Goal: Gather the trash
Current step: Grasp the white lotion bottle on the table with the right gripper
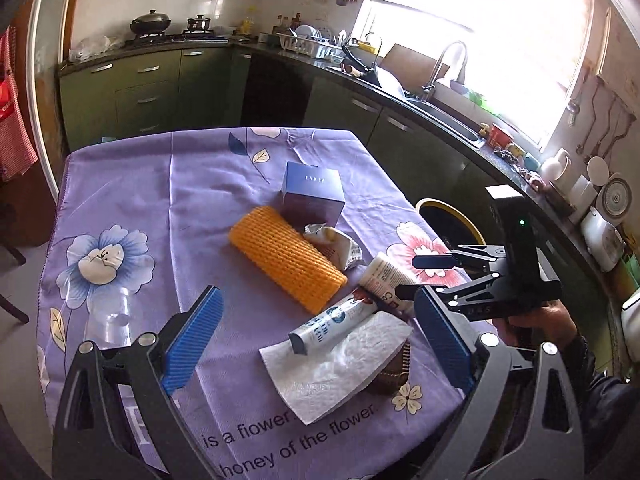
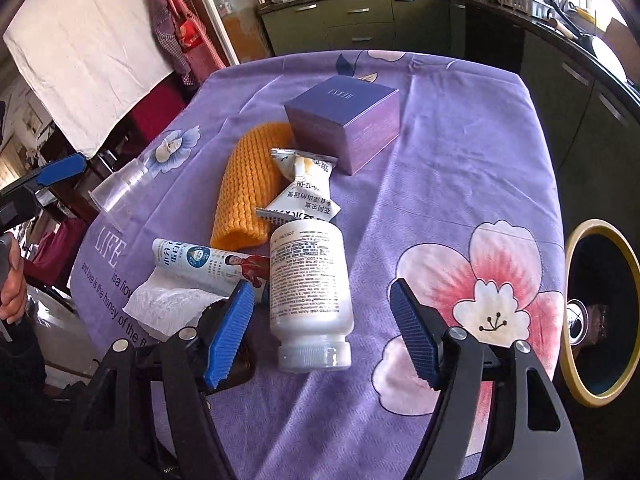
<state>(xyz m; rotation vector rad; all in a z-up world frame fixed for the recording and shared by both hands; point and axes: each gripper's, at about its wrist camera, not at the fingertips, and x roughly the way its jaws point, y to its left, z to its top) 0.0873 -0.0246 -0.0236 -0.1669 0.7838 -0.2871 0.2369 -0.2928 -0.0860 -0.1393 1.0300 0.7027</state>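
Note:
Trash lies on a purple flowered tablecloth (image 1: 192,216): a blue box (image 1: 314,194) (image 2: 346,120), an orange foam net sleeve (image 1: 286,258) (image 2: 250,192), a crumpled white wrapper (image 1: 338,246) (image 2: 306,192), a white bottle (image 2: 310,300) (image 1: 386,274), a toothpaste tube (image 1: 334,324) (image 2: 208,262), a paper towel (image 1: 340,368) (image 2: 168,306) and a clear plastic cup (image 1: 110,320) (image 2: 122,192). My left gripper (image 1: 316,340) is open above the tube and towel. My right gripper (image 2: 320,332) is open around the bottle's cap end; it also shows in the left wrist view (image 1: 408,276).
A yellow-rimmed black bin (image 2: 600,320) (image 1: 452,220) stands beside the table's right edge. A brown object (image 1: 394,372) lies partly under the paper towel. Green kitchen cabinets (image 1: 160,88) and a sink counter (image 1: 436,108) run behind and to the right.

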